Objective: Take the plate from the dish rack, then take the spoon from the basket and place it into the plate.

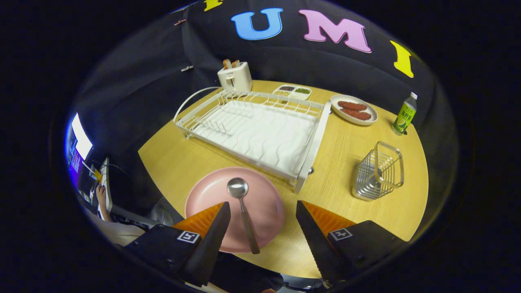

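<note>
1 wooden table (346,162), spoon (243,207) on pink plate (260,211), hand-held gripper (262,215) open, dark cloth wall (134,93)

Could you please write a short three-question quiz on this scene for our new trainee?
1. True or false: the spoon lies in the pink plate.
2. What does the wire basket hold? A) a spoon B) a fork C) nothing visible
3. Are the fingers of the hand-held gripper open or shut?

Key: 1 true. 2 C. 3 open, with the spoon's handle between them, untouched; the dish rack has no dishes in it.
</note>
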Tool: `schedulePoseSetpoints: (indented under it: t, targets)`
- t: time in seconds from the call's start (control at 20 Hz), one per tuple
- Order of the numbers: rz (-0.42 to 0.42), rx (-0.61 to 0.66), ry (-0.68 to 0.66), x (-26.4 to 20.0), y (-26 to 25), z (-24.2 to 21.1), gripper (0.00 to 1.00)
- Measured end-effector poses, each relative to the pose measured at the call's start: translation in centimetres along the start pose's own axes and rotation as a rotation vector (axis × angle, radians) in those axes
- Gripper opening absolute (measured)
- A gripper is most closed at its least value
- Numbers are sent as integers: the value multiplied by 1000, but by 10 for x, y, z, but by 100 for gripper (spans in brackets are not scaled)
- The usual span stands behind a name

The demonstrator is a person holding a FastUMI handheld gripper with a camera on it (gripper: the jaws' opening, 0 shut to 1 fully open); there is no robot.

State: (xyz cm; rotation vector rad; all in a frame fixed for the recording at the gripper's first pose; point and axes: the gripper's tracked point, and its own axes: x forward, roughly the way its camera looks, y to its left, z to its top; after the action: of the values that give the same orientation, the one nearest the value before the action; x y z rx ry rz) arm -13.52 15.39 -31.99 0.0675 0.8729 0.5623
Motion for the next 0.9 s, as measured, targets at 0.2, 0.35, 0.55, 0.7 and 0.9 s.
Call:
schedulePoseSetpoints:
  t: [0.2,0.35,0.55,0.7,0.9]
  targets:
    - [-101,18,-177,-33,-28,76,99]
    - [-187,27,-332,-66,-50,137,99]
    - [-306,28,-515,-119,-85,202,99]
    - [-404,8,-644,-165,-109,243,99]
    - [-500,-35,-762,-214,-126,274,99]
